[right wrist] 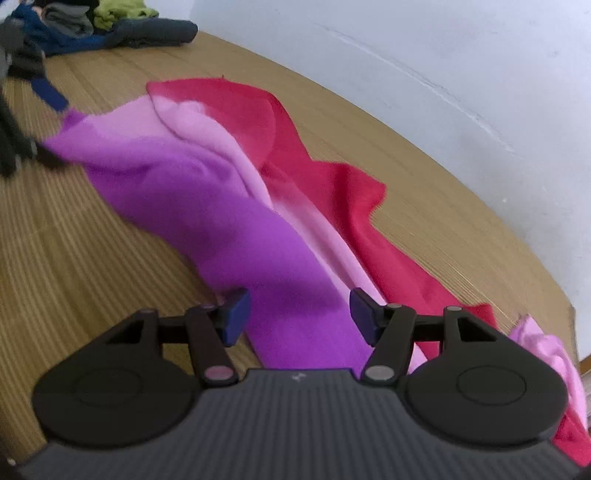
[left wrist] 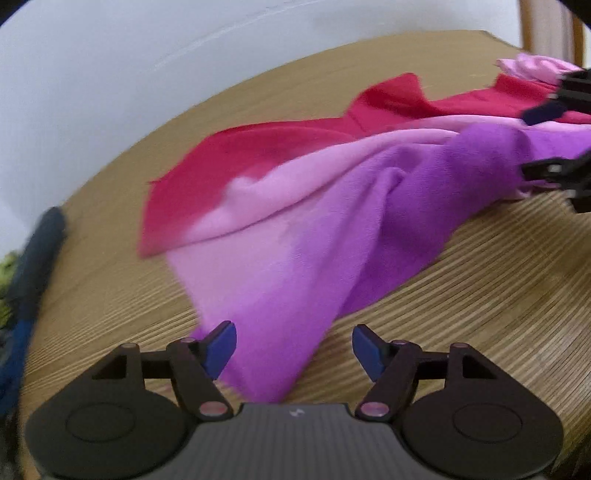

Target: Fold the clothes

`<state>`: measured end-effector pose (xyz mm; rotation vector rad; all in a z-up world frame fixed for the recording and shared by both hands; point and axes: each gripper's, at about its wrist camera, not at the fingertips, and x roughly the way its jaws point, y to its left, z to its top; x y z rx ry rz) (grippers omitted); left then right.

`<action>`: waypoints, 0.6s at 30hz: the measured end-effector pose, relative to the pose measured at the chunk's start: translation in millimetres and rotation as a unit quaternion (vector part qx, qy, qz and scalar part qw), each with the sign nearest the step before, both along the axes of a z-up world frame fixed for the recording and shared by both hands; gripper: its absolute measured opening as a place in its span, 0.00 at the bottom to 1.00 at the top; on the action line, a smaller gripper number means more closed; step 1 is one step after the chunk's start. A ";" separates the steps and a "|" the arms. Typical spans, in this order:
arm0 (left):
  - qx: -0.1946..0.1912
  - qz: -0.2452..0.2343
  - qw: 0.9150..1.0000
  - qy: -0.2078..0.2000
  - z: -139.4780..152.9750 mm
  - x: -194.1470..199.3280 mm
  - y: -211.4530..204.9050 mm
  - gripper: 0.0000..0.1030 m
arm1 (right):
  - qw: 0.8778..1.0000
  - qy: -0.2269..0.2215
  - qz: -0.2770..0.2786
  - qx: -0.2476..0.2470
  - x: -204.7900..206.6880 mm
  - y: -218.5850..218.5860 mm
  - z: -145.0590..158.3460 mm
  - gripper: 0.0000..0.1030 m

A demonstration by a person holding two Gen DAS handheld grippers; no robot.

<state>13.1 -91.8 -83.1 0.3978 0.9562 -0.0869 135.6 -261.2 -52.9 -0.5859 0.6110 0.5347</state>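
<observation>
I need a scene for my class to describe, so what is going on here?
A person with a handheld gripper in each hand is folding a purple, pink and red cloth on a woven mat. The left gripper and right gripper are both open over the purple edge, with cloth between the jaws but not clamped. More clothes are piled at the mat's far end.

1. My right tongs (right wrist: 295, 317) stand apart over the purple end of a crumpled purple, pink and red cloth (right wrist: 236, 192), gripping nothing.
2. Ahead and left, my left tongs (right wrist: 40, 122) meet its far end.
3. Beyond, folded dark clothes (right wrist: 147, 33) sit on the tabletop (right wrist: 92, 258).
</observation>
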 end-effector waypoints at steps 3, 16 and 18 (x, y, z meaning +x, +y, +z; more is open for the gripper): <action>-0.039 -0.005 0.999 -0.008 -3.0 10.5 10.8 0.17 | 1.000 0.019 -0.013 -0.001 11.9 20.1 -5.8 0.59; -0.107 0.126 0.986 -0.005 81.2 -85.7 140.1 0.02 | 0.986 0.121 0.081 0.075 -91.5 39.2 50.4 0.10; -0.108 0.143 0.984 0.013 73.9 -99.7 153.9 0.05 | 0.980 0.158 0.109 0.057 -110.4 48.7 41.2 0.12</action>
